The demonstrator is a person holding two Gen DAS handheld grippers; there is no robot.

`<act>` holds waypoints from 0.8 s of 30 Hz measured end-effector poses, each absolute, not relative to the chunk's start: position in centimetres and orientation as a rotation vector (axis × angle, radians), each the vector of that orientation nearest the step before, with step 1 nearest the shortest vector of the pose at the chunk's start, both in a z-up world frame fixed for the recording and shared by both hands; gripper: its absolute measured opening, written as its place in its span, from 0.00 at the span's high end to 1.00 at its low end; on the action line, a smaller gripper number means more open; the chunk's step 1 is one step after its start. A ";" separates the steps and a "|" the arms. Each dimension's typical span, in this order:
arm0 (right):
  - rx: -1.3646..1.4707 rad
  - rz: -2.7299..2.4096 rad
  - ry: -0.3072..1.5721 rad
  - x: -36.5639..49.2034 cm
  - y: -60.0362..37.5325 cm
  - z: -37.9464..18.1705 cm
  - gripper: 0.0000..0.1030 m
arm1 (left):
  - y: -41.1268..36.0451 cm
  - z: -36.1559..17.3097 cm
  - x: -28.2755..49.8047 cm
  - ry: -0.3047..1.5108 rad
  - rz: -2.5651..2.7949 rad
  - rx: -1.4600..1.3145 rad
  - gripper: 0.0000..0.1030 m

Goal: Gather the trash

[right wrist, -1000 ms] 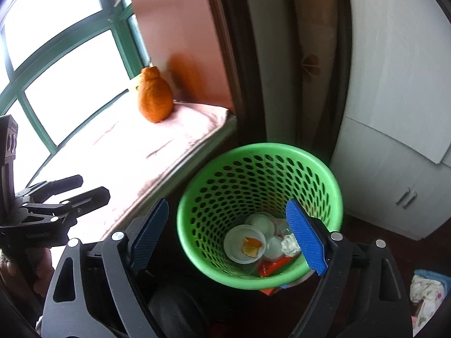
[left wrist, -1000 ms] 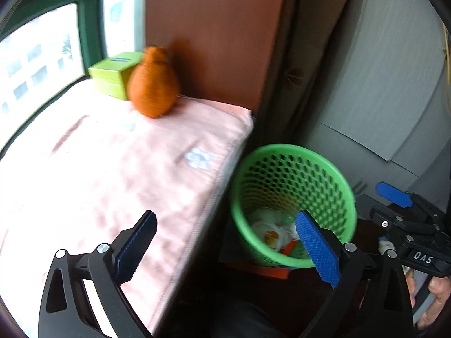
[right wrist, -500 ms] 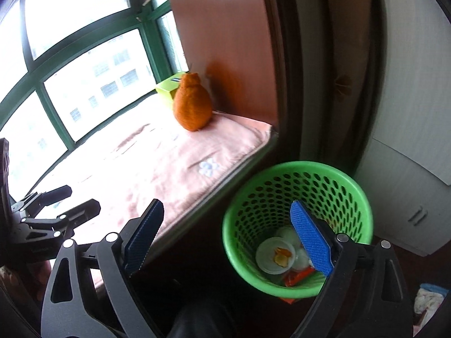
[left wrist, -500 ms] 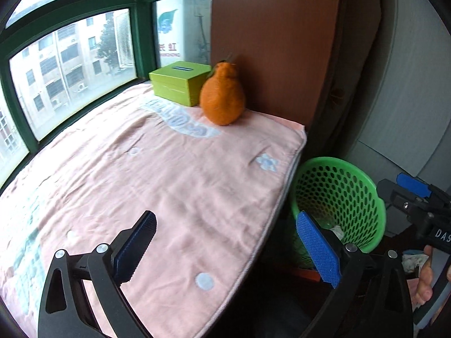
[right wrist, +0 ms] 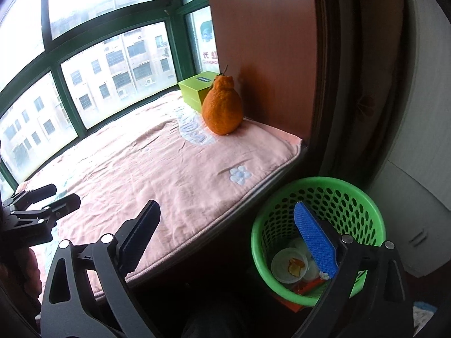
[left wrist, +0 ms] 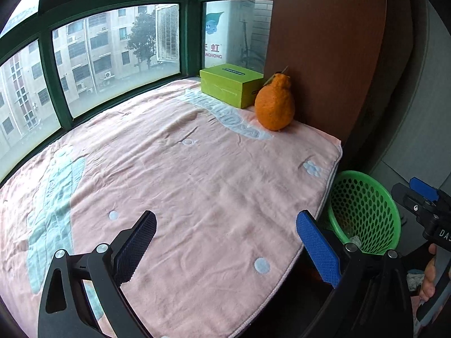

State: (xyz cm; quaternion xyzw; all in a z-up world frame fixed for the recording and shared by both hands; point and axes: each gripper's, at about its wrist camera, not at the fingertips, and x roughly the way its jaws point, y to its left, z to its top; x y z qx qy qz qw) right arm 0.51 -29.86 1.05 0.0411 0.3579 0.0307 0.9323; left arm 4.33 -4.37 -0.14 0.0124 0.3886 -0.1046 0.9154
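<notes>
A green mesh basket stands on the floor beside the window seat; it holds white cups, one with an orange scrap, and other litter. In the left wrist view the basket sits at the lower right, mostly behind the seat's edge. My left gripper is open over the pink blanket, nothing between its fingers. My right gripper hangs over the seat's corner with its jaws opening and nothing between them; its blue finger overlaps the basket. The left gripper also shows at the far left.
An orange fruit and a green box sit at the seat's far corner against a brown wooden panel. Green-framed windows line the far side. A white cabinet stands right of the basket. A cloth lies on the floor.
Both views have swung from the basket toward the window seat, so the basket now lies at the lower right. The right gripper's fingers stand slightly wider apart.
</notes>
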 end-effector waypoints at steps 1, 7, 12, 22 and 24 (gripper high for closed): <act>0.083 0.068 0.731 0.5 -29.6 1.1 0.07 | -4.0 -0.2 4.3 0.800 -0.204 0.022 0.07; 0.057 0.079 0.728 0.7 -28.4 1.2 0.07 | -2.1 -0.3 3.9 0.802 -0.164 0.002 0.07; 0.049 0.088 0.730 0.6 -27.8 1.1 0.06 | -1.1 -0.3 3.7 0.801 -0.143 -0.008 0.07; 0.033 0.091 0.731 0.8 -27.2 1.0 0.06 | -0.4 -0.2 3.4 0.800 -0.128 -0.021 0.07; 0.031 0.091 0.731 0.8 -27.2 0.9 0.06 | -0.4 -0.2 3.4 0.802 -0.128 -0.022 0.07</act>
